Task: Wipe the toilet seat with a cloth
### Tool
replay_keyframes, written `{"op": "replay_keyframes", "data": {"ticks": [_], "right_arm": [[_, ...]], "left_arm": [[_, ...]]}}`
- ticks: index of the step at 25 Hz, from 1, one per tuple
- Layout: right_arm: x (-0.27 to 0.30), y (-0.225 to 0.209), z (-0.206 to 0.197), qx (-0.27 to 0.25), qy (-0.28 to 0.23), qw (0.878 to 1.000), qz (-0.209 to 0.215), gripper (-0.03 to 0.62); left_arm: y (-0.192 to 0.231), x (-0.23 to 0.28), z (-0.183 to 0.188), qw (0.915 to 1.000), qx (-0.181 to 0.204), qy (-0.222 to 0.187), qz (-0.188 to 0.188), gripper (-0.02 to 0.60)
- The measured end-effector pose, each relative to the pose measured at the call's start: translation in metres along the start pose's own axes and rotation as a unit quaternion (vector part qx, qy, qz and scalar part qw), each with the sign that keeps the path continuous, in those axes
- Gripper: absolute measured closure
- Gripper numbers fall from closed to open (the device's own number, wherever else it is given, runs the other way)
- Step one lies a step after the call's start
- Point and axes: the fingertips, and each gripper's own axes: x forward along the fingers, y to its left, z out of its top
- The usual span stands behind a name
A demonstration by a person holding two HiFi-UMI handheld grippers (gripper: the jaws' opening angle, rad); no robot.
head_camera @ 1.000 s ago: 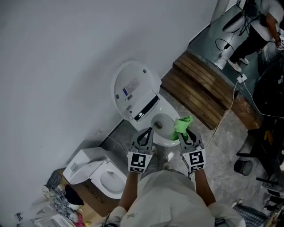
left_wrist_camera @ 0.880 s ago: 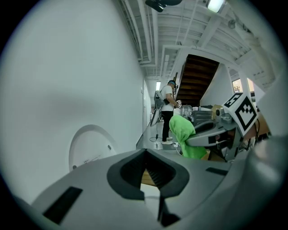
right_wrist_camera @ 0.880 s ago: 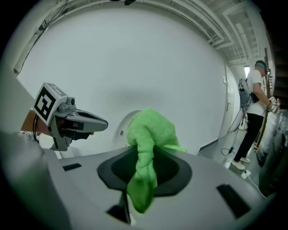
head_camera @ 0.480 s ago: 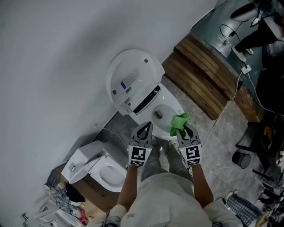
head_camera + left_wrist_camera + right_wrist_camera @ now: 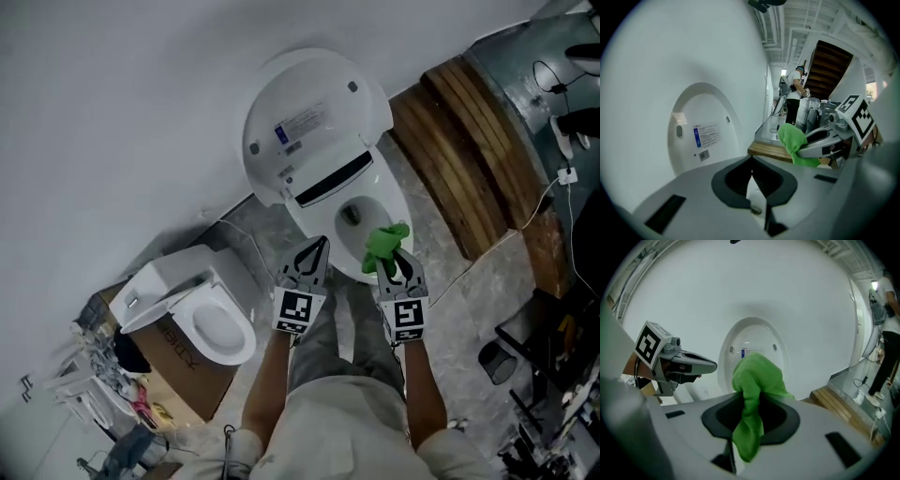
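Observation:
A white toilet stands against the wall with its lid (image 5: 314, 131) raised, and the rim of its bowl (image 5: 401, 214) is open below it. My right gripper (image 5: 394, 255) is shut on a bunched green cloth (image 5: 382, 244), held over the front edge of the bowl. In the right gripper view the cloth (image 5: 757, 380) hangs out between the jaws of the right gripper (image 5: 747, 427). My left gripper (image 5: 321, 242) hovers beside it at the bowl's front left. Its jaws meet with nothing between them in the left gripper view (image 5: 751, 176).
A second toilet (image 5: 202, 323) sits on a cardboard box at the left. A wooden platform (image 5: 469, 159) lies right of the toilet, with cables and a black bin (image 5: 495, 361) beyond. A person (image 5: 793, 96) stands far off by the stairs.
The view has closed in on the toilet, which now looks larger. Both grippers sit nearer the bowl's front edge. The right gripper still holds the cloth.

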Motion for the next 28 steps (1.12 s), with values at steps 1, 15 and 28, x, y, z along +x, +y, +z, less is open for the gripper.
{"op": "replay_keyframes", "data": {"ticks": [1,15,28], "right_arm": [[0.007,0.001,-0.006,-0.002,0.002,1.000,0.011,0.496],[0.077,0.012,-0.105,-0.042,0.057,0.991,0.112,0.496],[0.128,0.030,-0.167,-0.042,0.086,0.985,0.144,0.496]], "left_arm": [[0.002,0.002,-0.008,0.9999,-0.006,0.003,0.010,0.569],[0.004,0.032,-0.113,0.9928,-0.065,0.039,0.093,0.569],[0.009,0.058,-0.180,0.9878,-0.094,0.057,0.110,0.569]]}}
